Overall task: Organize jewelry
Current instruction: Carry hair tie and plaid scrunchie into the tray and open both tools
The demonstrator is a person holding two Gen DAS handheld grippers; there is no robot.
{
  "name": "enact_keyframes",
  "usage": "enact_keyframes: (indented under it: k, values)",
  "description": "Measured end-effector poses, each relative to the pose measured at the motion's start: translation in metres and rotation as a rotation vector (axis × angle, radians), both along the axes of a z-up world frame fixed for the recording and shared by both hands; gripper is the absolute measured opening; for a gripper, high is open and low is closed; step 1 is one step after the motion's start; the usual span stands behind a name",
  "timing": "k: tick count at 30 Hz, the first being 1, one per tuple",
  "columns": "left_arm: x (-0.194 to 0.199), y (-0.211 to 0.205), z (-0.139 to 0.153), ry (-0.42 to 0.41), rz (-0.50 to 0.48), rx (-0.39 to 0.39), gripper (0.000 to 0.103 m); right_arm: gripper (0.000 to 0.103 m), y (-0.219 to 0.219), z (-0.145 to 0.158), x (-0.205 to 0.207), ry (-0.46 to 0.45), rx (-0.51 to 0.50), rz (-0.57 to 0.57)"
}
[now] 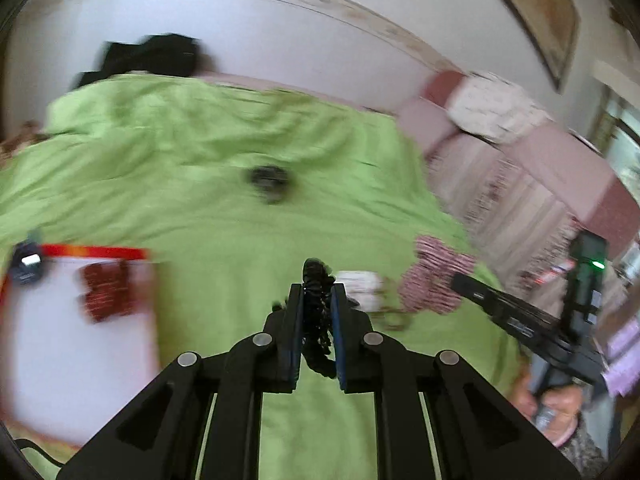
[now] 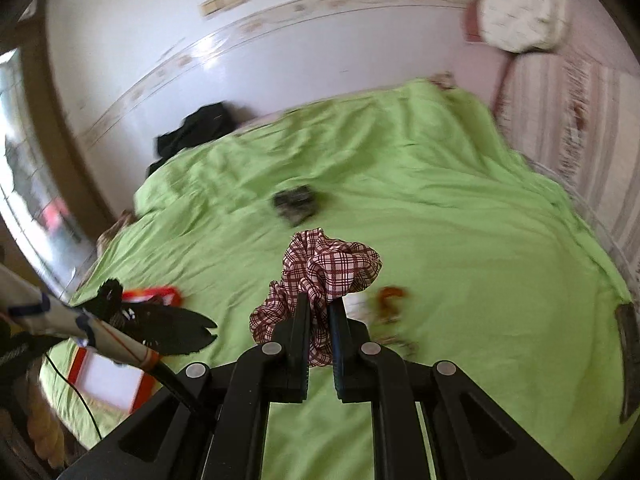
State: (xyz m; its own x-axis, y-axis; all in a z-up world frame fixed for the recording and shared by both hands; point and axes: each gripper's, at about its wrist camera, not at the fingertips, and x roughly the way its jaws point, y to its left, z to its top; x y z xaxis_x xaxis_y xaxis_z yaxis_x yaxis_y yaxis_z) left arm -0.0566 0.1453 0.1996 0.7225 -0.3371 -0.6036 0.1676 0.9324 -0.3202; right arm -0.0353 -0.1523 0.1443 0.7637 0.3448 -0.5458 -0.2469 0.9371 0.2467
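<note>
Black tongs fill the bottom of both views. At the bottom centre of the left wrist view, the left gripper has its jaws drawn narrow on a black scrunchie, which sticks out above the fingertips and trails down between the blue pads. In the right wrist view, the right gripper is pinched the same way on a plaid scrunchie, red and white checked, bunched above the tips and spilling to the left of them.

Both are held over a green bedspread. Just beyond the left gripper's tips, right of centre, lie a small white item and a blurred brownish piece, too smeared to name. The plaid scrunchie and the right gripper with its green light appear at the right edge of that view.

At the left edge sits a white tray with a red rim, holding a dark red scrunchie and a dark clip at its corner.

Farther up, near the middle of the frame, another dark scrunchie rests alone on the spread. Beyond it, at the upper left, dark clothing is heaped against the white wall. A pink headboard and a white pillow occupy the upper right.
</note>
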Motion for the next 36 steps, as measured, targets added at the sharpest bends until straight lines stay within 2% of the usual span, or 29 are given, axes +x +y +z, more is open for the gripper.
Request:
enact_keyframes:
  k: [2,9,11,14,17,21,25,30,34,36]
  values:
    - [-0.006,0.035,-0.005,0.02,0.072,-0.002,0.008,0.01,0.031,-0.002,-0.004,0.007,-0.019,0.053]
    - [-0.006,0.158,-0.031,0.037,0.328,-0.02,0.008,0.01,0.151,-0.012,-0.004,0.044,-0.106,0.223]
    - [-0.001,0.186,-0.04,0.043,0.369,-0.035,0.008,0.01,0.181,-0.016,-0.001,0.059,-0.118,0.258]
    - [0.003,0.209,-0.053,0.044,0.37,-0.072,0.008,0.01,0.215,-0.021,0.006,0.078,-0.121,0.286]
    - [0.001,0.201,-0.065,0.022,0.268,-0.083,0.008,0.01,0.221,-0.02,0.015,0.066,-0.119,0.259]
    - [0.004,0.169,-0.077,0.051,0.128,-0.094,0.008,0.01,0.206,-0.025,0.02,0.069,-0.144,0.209]
    - [0.006,0.162,-0.084,0.069,0.1,-0.137,0.008,0.01,0.192,-0.037,0.021,0.104,-0.138,0.193]
    - [0.006,0.184,-0.088,0.076,0.162,-0.207,0.008,0.01,0.187,-0.046,0.019,0.137,-0.095,0.232]
    - [0.008,0.213,-0.086,0.07,0.262,-0.209,0.008,0.01,0.203,-0.045,0.018,0.14,-0.077,0.292]
    - [0.009,0.232,-0.087,0.068,0.345,-0.174,0.008,0.01,0.222,-0.046,0.02,0.143,-0.079,0.331]
